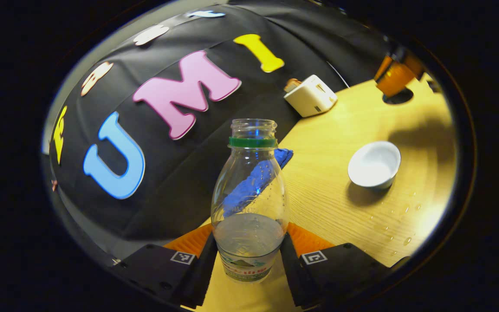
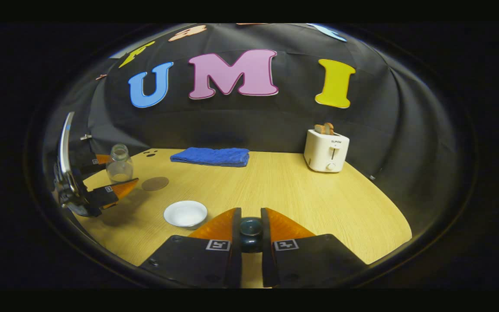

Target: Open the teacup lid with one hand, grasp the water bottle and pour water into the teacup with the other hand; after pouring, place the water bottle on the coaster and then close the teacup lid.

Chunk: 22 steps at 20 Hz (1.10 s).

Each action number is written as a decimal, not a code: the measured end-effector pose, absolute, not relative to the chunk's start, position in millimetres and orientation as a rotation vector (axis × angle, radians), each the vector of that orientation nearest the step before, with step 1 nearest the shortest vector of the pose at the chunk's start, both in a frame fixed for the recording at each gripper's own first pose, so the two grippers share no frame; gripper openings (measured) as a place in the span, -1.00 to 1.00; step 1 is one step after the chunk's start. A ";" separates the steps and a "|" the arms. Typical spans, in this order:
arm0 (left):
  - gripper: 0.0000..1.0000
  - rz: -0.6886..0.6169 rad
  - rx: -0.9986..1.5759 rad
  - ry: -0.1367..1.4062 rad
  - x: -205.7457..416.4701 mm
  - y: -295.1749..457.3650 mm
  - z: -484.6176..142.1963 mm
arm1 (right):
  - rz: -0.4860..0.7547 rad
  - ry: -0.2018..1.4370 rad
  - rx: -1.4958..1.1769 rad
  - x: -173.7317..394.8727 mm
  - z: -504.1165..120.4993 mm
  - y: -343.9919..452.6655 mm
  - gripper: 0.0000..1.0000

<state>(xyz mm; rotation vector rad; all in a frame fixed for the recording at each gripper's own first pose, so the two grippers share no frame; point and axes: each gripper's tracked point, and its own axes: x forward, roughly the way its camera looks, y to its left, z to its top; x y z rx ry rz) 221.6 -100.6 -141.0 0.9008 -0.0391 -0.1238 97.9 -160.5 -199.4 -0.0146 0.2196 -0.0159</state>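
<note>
My left gripper (image 1: 249, 256) is shut on a clear, uncapped water bottle (image 1: 249, 195) with a green neck ring and a little water in the bottom. The bottle stands upright, low over the table. To its right sits the white teacup (image 1: 374, 164), open, resting on the wood. In the right gripper view my right gripper (image 2: 251, 225) is shut on the dark round knob of the teacup lid (image 2: 251, 234), held up off the table to the right of the teacup (image 2: 185, 213). The brown round coaster (image 2: 154, 183) lies just beside the bottle (image 2: 118, 164) and the left gripper (image 2: 117, 173).
A folded blue towel (image 2: 210, 156) lies at the back of the wooden table (image 2: 301, 195). A white toaster (image 2: 326, 151) with bread stands at the back right. Several water drops (image 1: 399, 225) dot the wood near the teacup. The right gripper (image 1: 394, 73) hangs far off beyond the cup.
</note>
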 end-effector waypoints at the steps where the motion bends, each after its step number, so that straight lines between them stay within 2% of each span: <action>1: 0.48 -0.133 0.930 -0.016 223.8 -103.4 -149.4 | -0.020 0.222 -0.012 96.9 -201.6 -166.1 -0.48; 2: 0.48 -0.146 0.954 0.002 225.9 -105.8 -157.0 | -0.025 0.227 -0.013 95.6 -205.1 -171.4 -0.57; 7: 0.48 -0.185 1.150 0.006 233.6 -126.2 -172.0 | -0.046 0.243 -0.004 91.7 -215.2 -189.6 -0.57; 8: 0.48 -0.203 1.181 0.009 235.2 -128.3 -176.1 | -0.050 0.243 -0.002 91.3 -215.7 -191.6 -0.65; 10: 0.48 -0.237 1.258 0.015 238.6 -135.5 -184.4 | -0.056 0.241 0.004 88.4 -216.9 -194.4 -0.48; 11: 0.48 -0.243 1.304 0.011 238.8 -137.6 -185.8 | -0.055 0.243 0.009 87.8 -219.3 -193.5 -0.67; 12: 0.47 -0.244 1.346 0.001 238.8 -136.6 -185.3 | -0.054 0.244 0.010 87.1 -220.6 -193.2 -0.47; 13: 0.47 -0.243 1.381 -0.010 240.0 -137.4 -183.9 | -0.053 0.246 0.008 87.4 -221.1 -193.1 -0.65; 16: 0.48 -0.222 1.460 -0.032 243.7 -136.2 -179.9 | -0.048 0.249 0.006 86.0 -224.3 -191.6 -0.67; 17: 0.48 -0.217 1.487 -0.040 243.4 -136.6 -179.9 | -0.045 0.249 0.009 87.3 -225.4 -190.4 -0.57; 18: 0.48 -0.217 1.507 -0.043 244.1 -135.9 -180.1 | -0.043 0.250 0.014 86.8 -226.0 -189.2 -0.67; 19: 0.47 -0.212 1.521 -0.040 245.2 -135.7 -179.9 | -0.040 0.252 0.016 85.2 -227.1 -187.6 -0.67; 20: 0.47 -0.209 1.535 -0.038 246.0 -134.7 -179.3 | -0.038 0.253 0.015 84.9 -227.5 -186.8 -0.47; 22: 0.47 -0.200 1.571 -0.043 248.4 -134.0 -177.5 | -0.034 0.254 0.013 85.6 -227.7 -185.3 -0.47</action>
